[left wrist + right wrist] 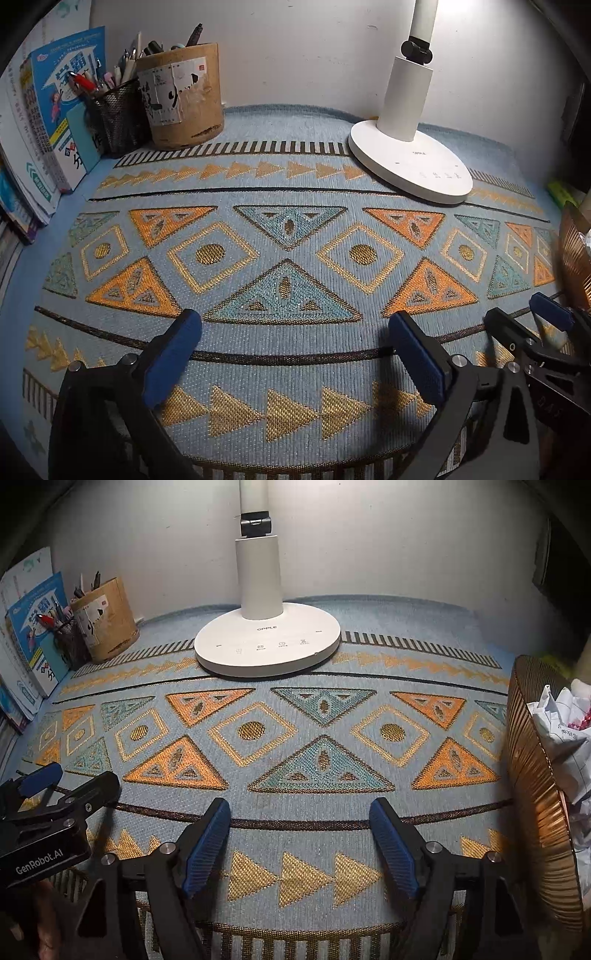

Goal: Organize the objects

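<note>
both claws wide apart, nothing btwn: left claw [295,354], right claw [300,840], over patterned mat [295,738]. lamp [267,642] behind.

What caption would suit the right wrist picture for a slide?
Open right gripper above a patterned mat, white desk lamp ahead, ribbed bin of crumpled paper at right.

A tan cylindrical holder [186,96], patched with torn paper labels, stands upright at the counter's back left corner, pens poking from its top. Touching its left side stands a black mesh pen cup [118,118], crammed with pens and pencils. Workbooks [61,110] lean upright against the wall just beside it.
</note>
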The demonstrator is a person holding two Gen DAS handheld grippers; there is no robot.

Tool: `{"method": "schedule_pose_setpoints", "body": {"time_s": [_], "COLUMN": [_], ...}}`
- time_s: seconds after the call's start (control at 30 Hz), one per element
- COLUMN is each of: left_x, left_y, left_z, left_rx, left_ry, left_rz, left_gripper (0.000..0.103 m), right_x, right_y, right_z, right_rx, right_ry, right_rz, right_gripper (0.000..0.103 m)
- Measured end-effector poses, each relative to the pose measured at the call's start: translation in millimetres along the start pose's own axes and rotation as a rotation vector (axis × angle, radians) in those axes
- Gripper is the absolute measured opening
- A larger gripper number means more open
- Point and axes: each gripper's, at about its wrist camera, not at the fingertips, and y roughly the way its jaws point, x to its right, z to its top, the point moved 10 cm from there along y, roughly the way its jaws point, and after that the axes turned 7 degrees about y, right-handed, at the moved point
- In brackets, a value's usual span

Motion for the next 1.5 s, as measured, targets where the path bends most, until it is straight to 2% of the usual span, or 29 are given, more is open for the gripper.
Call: {"method": "schedule_pose_setpoints", "body": {"time_s": [0.23,0.7,0.93,1.5], "left_x": [3,3,4,1], "left_y": [2,4,2,4], "left_z": [-2,-2,-2,-2], "left_rx": [-0.015,-0.018,-0.013,-0.018], "left_ry": [0.017,0.012,0.033,0.042], "left_rz": [0.025,0.031,-0.001,0.010], "left_gripper": [0.102,0.103,0.102,0.103], "right_x": [1,0,-3,-4], "right_y": [3,4,-1,-4], "right_z": [-2,-4,-11,-14], "right_rx": [-0.017,-0.011,-0.005,0.000], "right_ry": [0.012,0.016,-0.021,-0.019], "right_rz": [-0.017,-0.022,0.012,0.010], "right_gripper": [0.103,0.103,0.103,0.103]}}
